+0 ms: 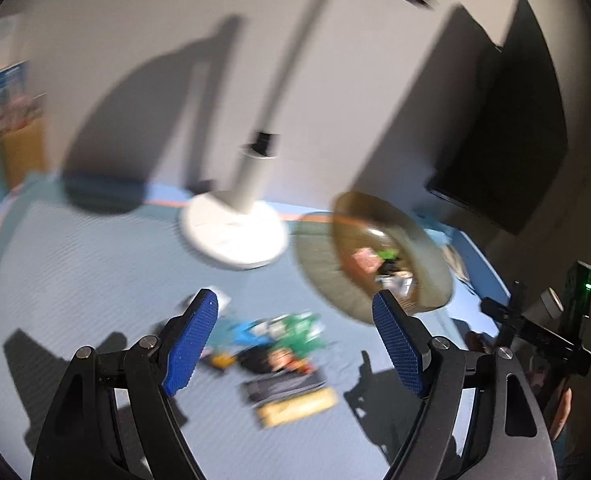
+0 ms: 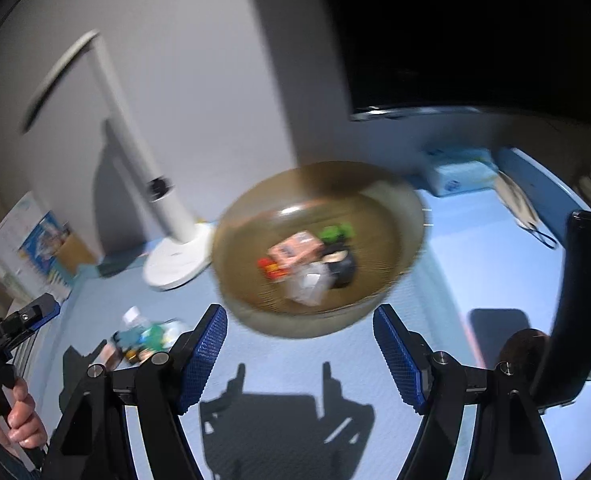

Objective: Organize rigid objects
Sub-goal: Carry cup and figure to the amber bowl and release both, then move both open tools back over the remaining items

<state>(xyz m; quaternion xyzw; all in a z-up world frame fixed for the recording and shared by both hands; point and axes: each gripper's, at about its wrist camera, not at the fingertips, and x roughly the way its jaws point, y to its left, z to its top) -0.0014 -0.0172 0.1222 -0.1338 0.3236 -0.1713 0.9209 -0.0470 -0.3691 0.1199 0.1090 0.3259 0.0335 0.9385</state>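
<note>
Left gripper (image 1: 295,344), jaws wide and empty, hangs over the toy pile (image 1: 279,344); best descend squarely on one piece, bowl (image 1: 335,276) at two o'clock.

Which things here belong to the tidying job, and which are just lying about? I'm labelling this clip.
Job: brown bowl already holding some items; pile of small loose items on the blue mat.

Lying about: white desk lamp, dark monitor, tissue box.
</note>
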